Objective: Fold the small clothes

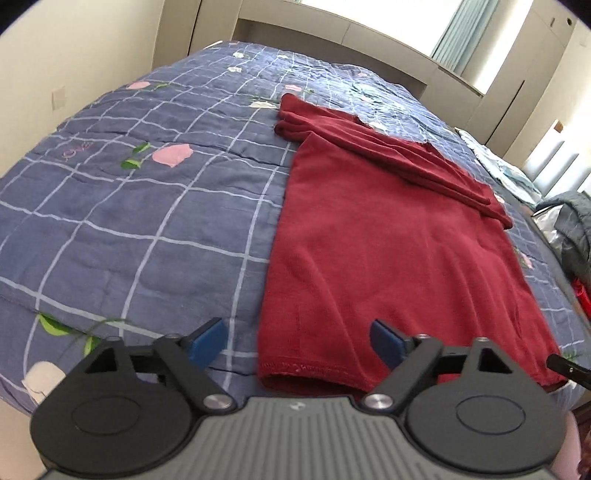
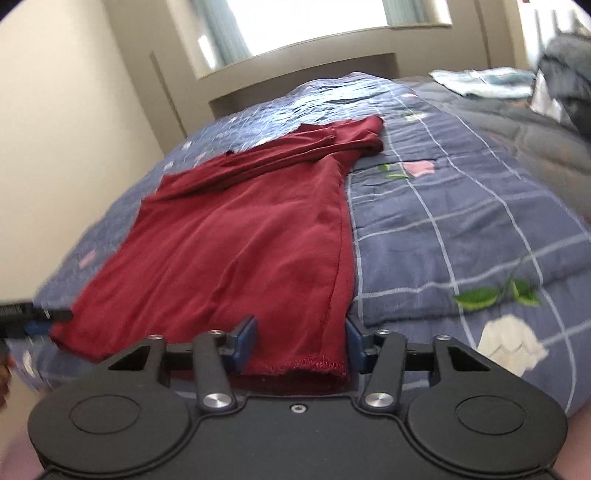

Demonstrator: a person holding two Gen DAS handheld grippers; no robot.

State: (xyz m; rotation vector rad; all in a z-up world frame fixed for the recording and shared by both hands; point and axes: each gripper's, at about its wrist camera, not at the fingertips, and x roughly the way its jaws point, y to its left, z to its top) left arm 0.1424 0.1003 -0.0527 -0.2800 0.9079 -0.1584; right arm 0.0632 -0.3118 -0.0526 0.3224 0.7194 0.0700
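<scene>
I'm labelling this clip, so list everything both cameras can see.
Dark red knit top: one, laid flat, sleeves folded across its far end, on the bed.
Blue checked floral quilt: one, covering the bed.
Pale folded cloths: a few, far corner of the bed.
Dark grey padded jacket: one, beside the bed.
Window: one, bright, behind the bed.
Left gripper: blue fingers open at the hem corner.
Right gripper: fingers either side of the hem's other corner.

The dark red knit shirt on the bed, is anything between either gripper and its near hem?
Nothing visible blocks either. The dark red knit shirt lies flat on the blue checked quilt, its hem directly ahead of the left gripper and already between the right gripper pads.
</scene>
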